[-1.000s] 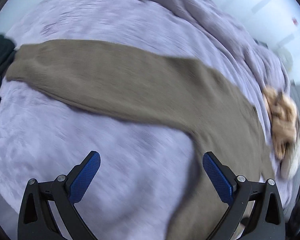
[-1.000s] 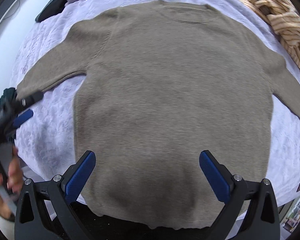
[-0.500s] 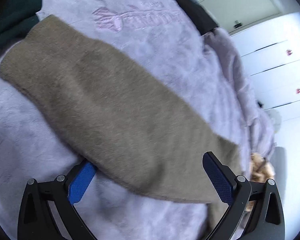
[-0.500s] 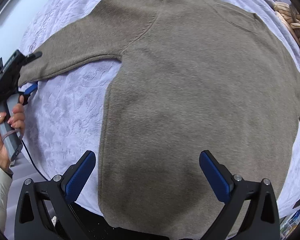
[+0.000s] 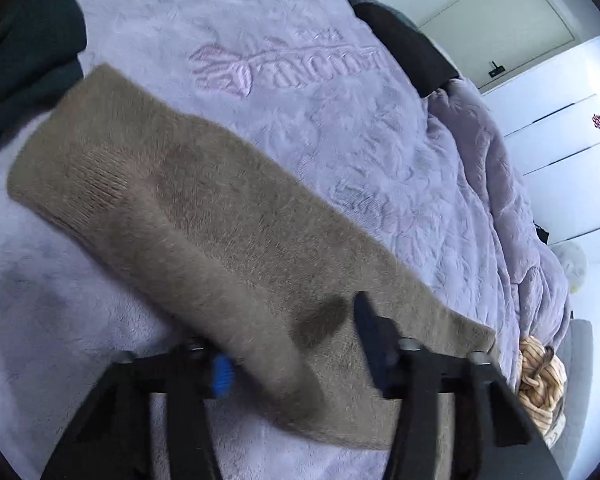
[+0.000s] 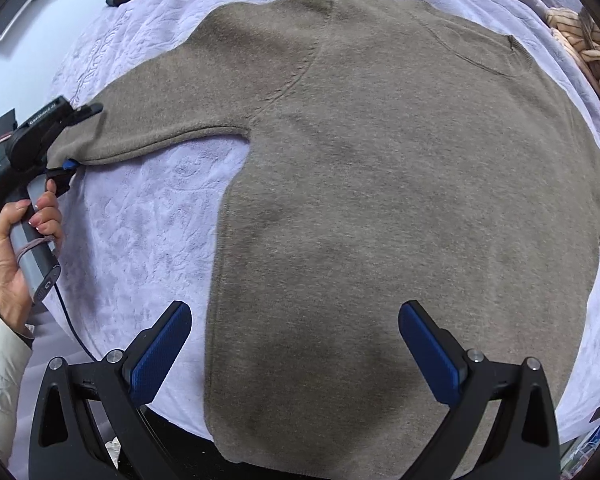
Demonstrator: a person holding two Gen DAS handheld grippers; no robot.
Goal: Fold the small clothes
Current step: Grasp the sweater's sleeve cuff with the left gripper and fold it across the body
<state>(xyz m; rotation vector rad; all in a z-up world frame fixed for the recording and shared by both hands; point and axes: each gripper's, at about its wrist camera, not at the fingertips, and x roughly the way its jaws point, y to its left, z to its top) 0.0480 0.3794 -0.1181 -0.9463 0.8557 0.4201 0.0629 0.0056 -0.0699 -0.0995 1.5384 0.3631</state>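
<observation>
Sweater [image 6: 380,200] sleeve [image 5: 204,216] is getting clamped between left tongs [image 5: 292,364]; right tongs [image 6: 296,352] are hovering released; carry sleeve flat across body.

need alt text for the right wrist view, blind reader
A fuzzy taupe knit sweater lies spread flat on a lilac embossed bedspread, filling most of the frame. At the left edge the left tool, held in a hand, has the end of the sweater's sleeve between its fingers, while the right tool hangs open above the hem.
</observation>
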